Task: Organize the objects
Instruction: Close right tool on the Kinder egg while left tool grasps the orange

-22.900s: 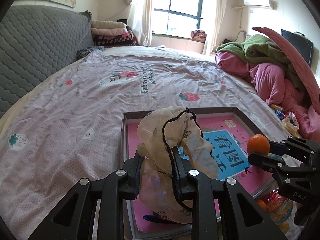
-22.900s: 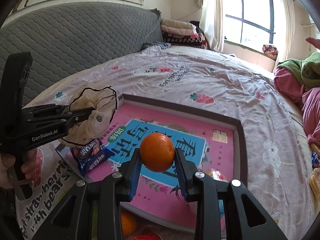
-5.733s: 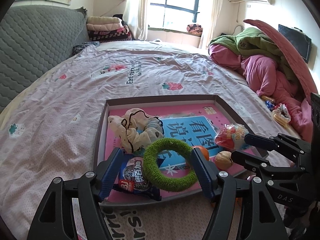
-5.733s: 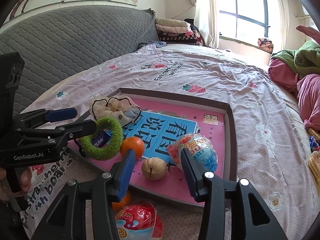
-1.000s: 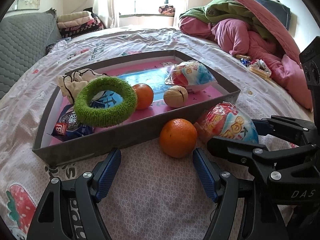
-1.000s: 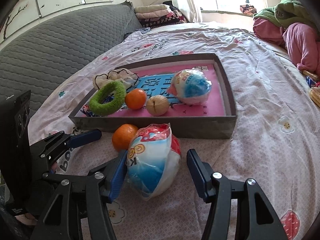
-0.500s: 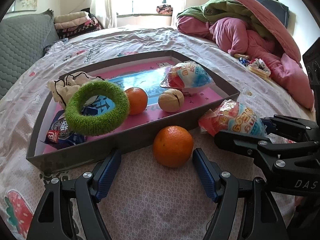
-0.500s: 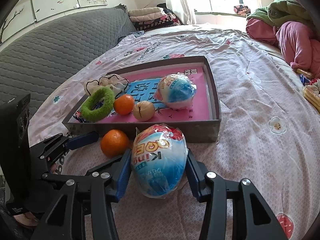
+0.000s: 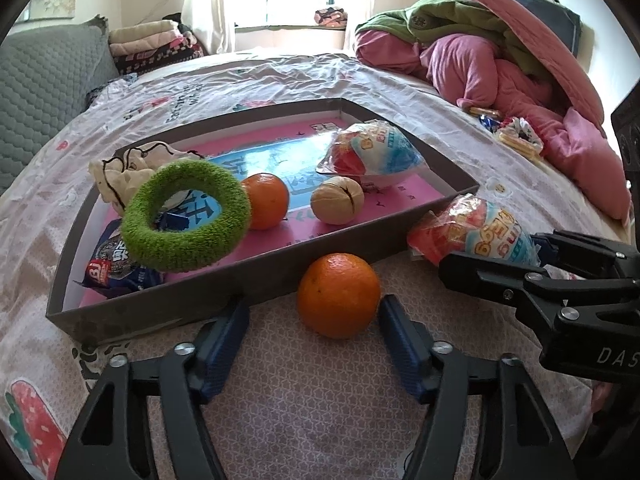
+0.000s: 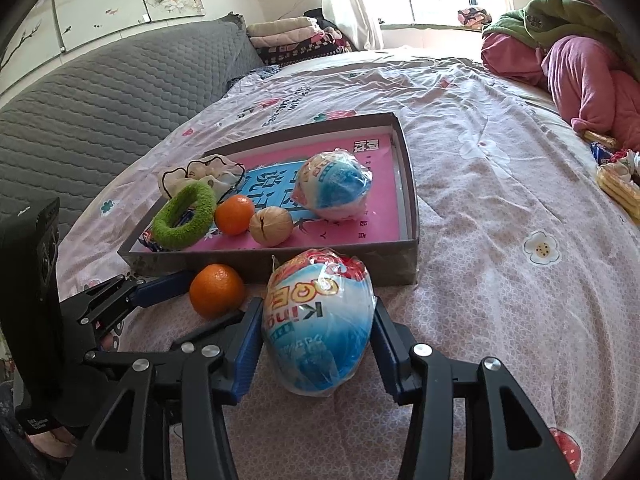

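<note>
The right gripper grips a glossy blue-and-white plastic-wrapped egg; low centre, the closing left gripper flanks a round orange tangerine — unclenched.

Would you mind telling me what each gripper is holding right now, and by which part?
The right gripper clamps the plastic-wrapped egg-shaped toy across its sides. The left gripper, closing around the loose orange, holds nothing yet.
</note>
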The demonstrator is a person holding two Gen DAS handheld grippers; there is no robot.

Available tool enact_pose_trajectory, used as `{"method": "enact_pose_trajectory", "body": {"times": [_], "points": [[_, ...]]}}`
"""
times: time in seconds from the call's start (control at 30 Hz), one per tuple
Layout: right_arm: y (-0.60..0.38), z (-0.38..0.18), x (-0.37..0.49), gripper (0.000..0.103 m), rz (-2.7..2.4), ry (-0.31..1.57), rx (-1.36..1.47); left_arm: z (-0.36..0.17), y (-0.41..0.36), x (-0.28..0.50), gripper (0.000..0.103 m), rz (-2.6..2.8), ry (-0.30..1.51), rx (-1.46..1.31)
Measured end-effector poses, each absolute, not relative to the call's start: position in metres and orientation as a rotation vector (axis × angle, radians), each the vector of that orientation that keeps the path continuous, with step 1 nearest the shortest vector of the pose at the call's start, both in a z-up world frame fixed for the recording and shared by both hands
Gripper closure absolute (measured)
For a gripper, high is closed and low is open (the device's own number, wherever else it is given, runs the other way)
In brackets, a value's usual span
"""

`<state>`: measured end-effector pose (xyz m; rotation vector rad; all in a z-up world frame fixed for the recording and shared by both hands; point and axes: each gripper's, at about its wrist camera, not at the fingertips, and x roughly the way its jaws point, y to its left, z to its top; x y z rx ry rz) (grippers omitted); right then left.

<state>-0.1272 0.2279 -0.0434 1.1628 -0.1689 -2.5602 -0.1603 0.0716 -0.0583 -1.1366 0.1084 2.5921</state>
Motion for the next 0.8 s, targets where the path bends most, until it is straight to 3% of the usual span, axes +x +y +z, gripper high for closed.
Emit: {"method": "enact_pose_trajectory", "body": {"times": [0.03, 0.1, 0.17, 0.27, 0.8], "points": [[0.228, -0.043, -0.127, 0.053, -2.559, -0.171, 1.163, -0.058, 0.07, -0.161, 0.041, 2.59, 0.097, -1.136], [0.229, -0.043, -0.127, 0.053, -2.559, -0.173, 1.164, -0.059, 0.07, -0.161, 0.06, 2.546, 0.066, -1.128], [0.229, -0.044, -0.127, 0.053, -2.56, -0.168, 1.164, -0.058, 0.075, -0.159, 0.065, 2.538, 0.087, -1.113], [0.229, -0.044, -0.127, 0.053, -2.56, -0.161, 1.164, -0.057, 0.08, -0.156, 0.066, 2.556, 0.133, -1.101], [0.227, -0.025, -0.116, 0.053, -2.598, -0.115, 1.023, -0.031, 0.061, -0.149, 0.066, 2.586, 0.021, -1.038]]}}
